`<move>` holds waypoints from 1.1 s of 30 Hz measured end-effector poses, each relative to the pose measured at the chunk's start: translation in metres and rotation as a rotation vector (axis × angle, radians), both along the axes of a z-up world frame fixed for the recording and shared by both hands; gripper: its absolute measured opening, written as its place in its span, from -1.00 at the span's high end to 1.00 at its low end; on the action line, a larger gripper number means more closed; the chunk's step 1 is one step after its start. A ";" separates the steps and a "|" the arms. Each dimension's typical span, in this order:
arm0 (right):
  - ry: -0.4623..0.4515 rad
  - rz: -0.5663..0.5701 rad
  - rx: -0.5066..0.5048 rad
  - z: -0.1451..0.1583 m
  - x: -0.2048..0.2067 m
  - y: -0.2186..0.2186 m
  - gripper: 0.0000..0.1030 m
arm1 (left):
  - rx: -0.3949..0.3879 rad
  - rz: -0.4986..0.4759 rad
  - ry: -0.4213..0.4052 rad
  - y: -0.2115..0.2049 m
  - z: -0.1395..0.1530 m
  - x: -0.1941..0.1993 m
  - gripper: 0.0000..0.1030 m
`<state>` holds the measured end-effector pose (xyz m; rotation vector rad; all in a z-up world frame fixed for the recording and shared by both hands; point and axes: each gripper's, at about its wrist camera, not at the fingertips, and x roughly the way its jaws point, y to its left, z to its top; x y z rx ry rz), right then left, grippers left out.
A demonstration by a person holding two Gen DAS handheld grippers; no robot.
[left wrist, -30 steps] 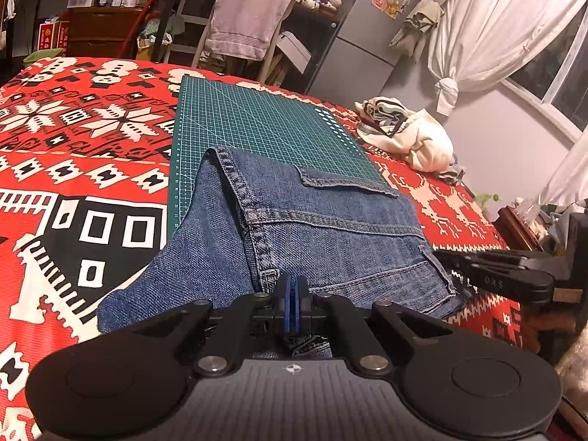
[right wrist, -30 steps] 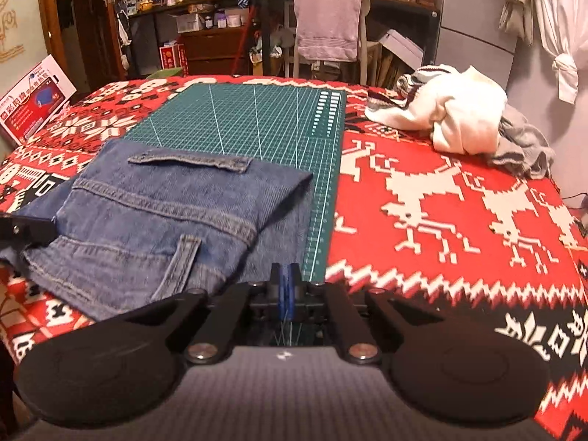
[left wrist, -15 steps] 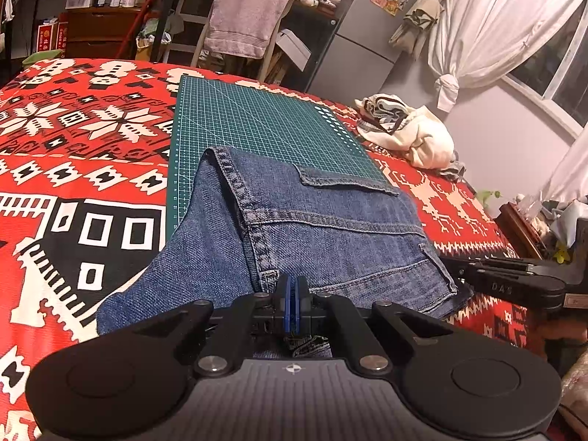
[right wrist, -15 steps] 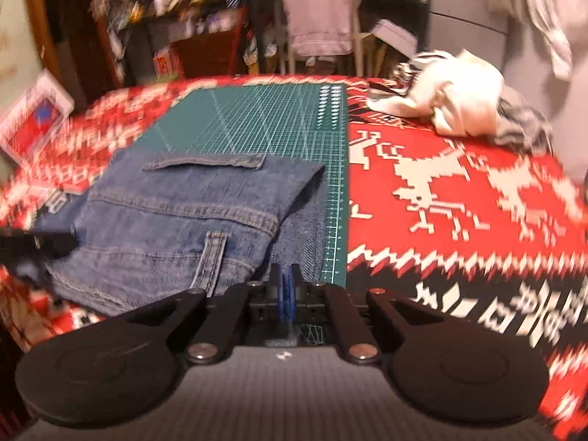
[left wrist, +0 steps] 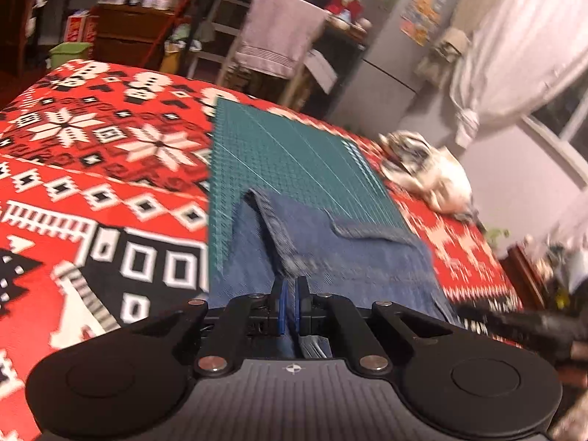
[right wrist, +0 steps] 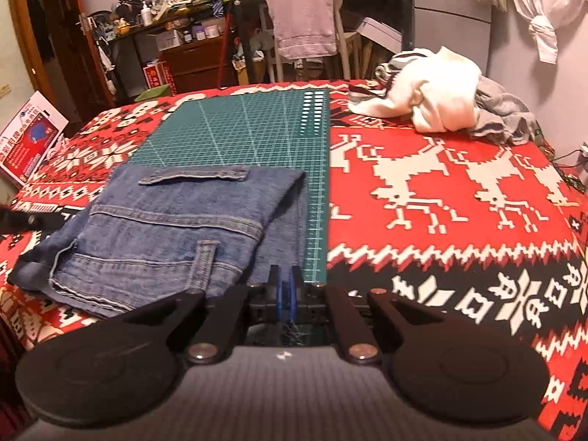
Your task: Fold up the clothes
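Note:
Folded blue jeans [left wrist: 349, 257] [right wrist: 176, 220] lie flat on the near half of a green cutting mat [left wrist: 294, 158] [right wrist: 239, 132], on a red patterned blanket [right wrist: 441, 183]. My left gripper [left wrist: 291, 286] hovers over the jeans' near edge, its blue pads a narrow gap apart with denim showing through the gap. My right gripper [right wrist: 284, 275] sits at the jeans' near right corner beside the mat's edge. Its pads are together and I see nothing held between them. The left wrist view is blurred.
A heap of white and striped clothes [right wrist: 433, 99] [left wrist: 430, 172] with a grey garment [right wrist: 503, 117] lies at the blanket's far right corner. A chair draped with a pink towel [right wrist: 301, 18] and cluttered shelves stand behind. A printed box [right wrist: 29, 143] leans at the left.
The left gripper's pads have parted slightly, and its view has swung and blurred. The right gripper has pulled back a little. The jeans lie as before.

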<state>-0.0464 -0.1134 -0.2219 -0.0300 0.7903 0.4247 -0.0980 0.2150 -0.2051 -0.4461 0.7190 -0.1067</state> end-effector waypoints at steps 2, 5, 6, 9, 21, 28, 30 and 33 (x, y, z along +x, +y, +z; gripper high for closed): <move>-0.010 0.007 -0.001 0.001 0.002 0.006 0.92 | -0.023 0.004 0.015 0.007 -0.005 0.010 0.95; -0.013 0.016 0.008 0.001 0.005 0.013 0.92 | -0.044 0.007 0.065 0.013 -0.018 0.022 0.95; -0.011 0.019 0.006 0.000 0.006 0.015 0.92 | -0.030 0.013 0.086 0.014 -0.022 0.023 0.96; 0.007 0.032 -0.009 -0.006 0.007 0.018 0.92 | -0.043 0.022 0.094 0.018 -0.030 0.011 0.98; 0.008 0.053 -0.016 -0.016 0.006 0.016 0.94 | -0.043 0.037 0.088 0.028 -0.026 -0.038 0.95; 0.007 0.054 -0.016 -0.015 0.005 0.016 0.94 | 0.049 0.059 0.103 0.024 -0.015 -0.044 0.96; 0.007 0.053 -0.015 -0.015 0.005 0.016 0.94 | 0.050 0.067 0.107 0.027 -0.014 -0.047 0.96; 0.007 0.051 -0.013 -0.015 0.005 0.016 0.94 | 0.020 0.099 0.100 0.036 -0.010 -0.052 0.96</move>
